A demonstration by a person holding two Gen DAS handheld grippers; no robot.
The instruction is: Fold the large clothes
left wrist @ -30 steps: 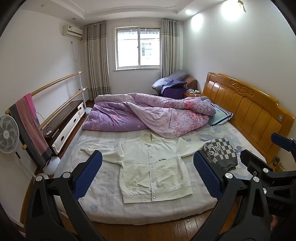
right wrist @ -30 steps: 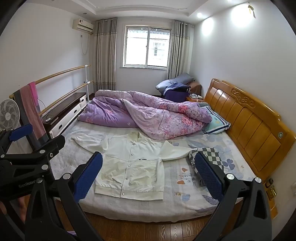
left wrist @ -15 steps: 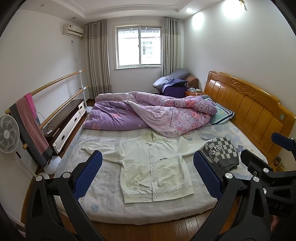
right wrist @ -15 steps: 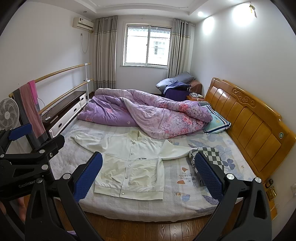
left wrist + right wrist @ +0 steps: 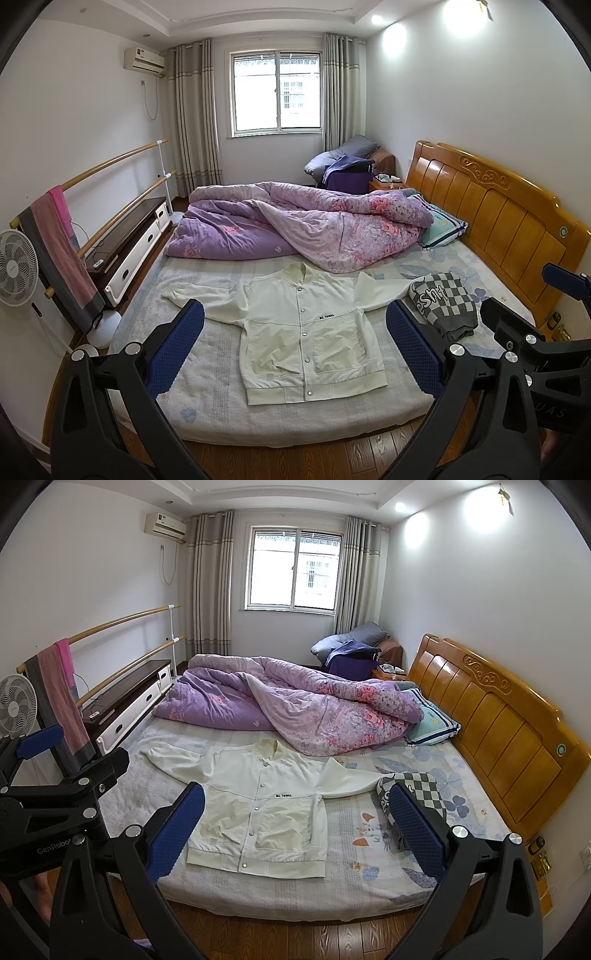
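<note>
White snap-button jacket (image 5: pixel 306 332) waits beyond both claws. Left claw (image 5: pixel 293 354) and right claw (image 5: pixel 295 832) are wide and hold nothing. Since a moment ago, nothing has really moved. It lies flat on the flowery bed sheet (image 5: pixel 214 387), not folded yet.

The white jacket's (image 5: pixel 306 332) right cuff disappears under the checkered sweater (image 5: pixel 445 304), and in the right wrist view a claw finger (image 5: pixel 417 830) covers half that sweater. The jacket's tiny chest label is unreadable. The fan (image 5: pixel 16 267) is cut off at the edge.
</note>
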